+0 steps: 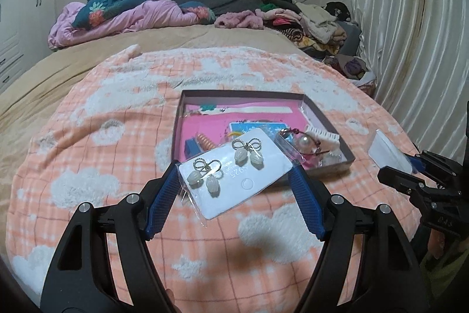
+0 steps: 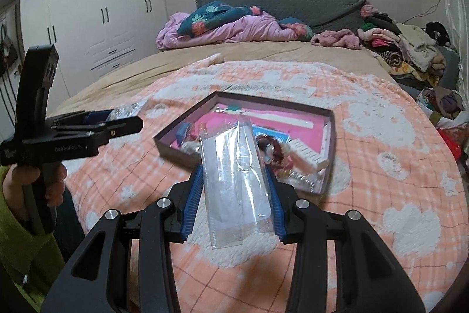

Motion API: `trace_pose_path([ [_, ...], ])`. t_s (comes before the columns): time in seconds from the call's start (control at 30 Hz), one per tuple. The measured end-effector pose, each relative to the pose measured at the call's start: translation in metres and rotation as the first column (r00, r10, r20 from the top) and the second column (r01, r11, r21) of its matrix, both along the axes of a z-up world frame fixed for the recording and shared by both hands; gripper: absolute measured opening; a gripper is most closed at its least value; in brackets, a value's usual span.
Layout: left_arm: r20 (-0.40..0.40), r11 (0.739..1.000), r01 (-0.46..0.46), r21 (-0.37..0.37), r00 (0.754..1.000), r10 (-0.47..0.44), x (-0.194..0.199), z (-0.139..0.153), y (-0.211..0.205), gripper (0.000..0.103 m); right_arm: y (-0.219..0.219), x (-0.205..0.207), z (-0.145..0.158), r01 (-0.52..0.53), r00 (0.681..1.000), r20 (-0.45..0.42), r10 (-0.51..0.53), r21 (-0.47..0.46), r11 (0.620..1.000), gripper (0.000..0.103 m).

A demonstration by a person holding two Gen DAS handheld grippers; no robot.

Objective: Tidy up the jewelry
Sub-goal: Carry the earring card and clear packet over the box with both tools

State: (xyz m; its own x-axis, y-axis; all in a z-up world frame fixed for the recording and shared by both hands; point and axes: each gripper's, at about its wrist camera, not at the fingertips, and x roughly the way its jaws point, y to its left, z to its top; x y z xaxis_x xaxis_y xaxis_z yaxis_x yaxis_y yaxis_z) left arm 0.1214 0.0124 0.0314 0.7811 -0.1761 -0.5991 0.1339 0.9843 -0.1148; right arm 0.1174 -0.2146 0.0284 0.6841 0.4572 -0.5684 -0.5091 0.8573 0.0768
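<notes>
Now | your left gripper (image 1: 234, 181) clamps the earring card (image 1: 234, 172), lifted just before the box (image 1: 331, 119); your right gripper (image 2: 234, 195) pinches a clear sleeve (image 2: 237, 181) | progress: early; box (image 2: 329, 154) part-filled; both pieces not yet stowed

A home bedroom — unmade bed (image 2: 263, 55) with heaped clothes (image 2: 410, 49); white wardrobe (image 2: 96, 5) behind.

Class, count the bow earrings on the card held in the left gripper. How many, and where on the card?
2. Both are on the card held by the left gripper: one earring at its left end, the other earring toward its top right. None seems hidden.
</notes>
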Motion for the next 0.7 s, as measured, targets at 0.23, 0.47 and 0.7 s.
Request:
trace_pose_path([
  [0.23, 0.005, 1.000, 0.021, 0.001, 1.000, -0.021, 0.016, 0.002, -0.011, 0.066, -0.004, 0.013, 0.008, 0.031, 0.999, 0.016, -0.031, 0.010, 0.999, 0.040],
  [0.47, 0.009, 0.999, 0.040, 0.004, 0.999, -0.040, 0.034, 0.003, -0.021, 0.066, -0.006, 0.031, 0.011, 0.058, 0.998, 0.013, -0.058, 0.023, 0.998, 0.040],
  [0.7, -0.002, 0.999, 0.046, 0.013, 0.999, -0.046, 0.051, 0.000, -0.027, 0.066, -0.009, 0.050, 0.011, 0.083, 0.997, 0.007, -0.083, 0.032, 0.996, 0.040],
])
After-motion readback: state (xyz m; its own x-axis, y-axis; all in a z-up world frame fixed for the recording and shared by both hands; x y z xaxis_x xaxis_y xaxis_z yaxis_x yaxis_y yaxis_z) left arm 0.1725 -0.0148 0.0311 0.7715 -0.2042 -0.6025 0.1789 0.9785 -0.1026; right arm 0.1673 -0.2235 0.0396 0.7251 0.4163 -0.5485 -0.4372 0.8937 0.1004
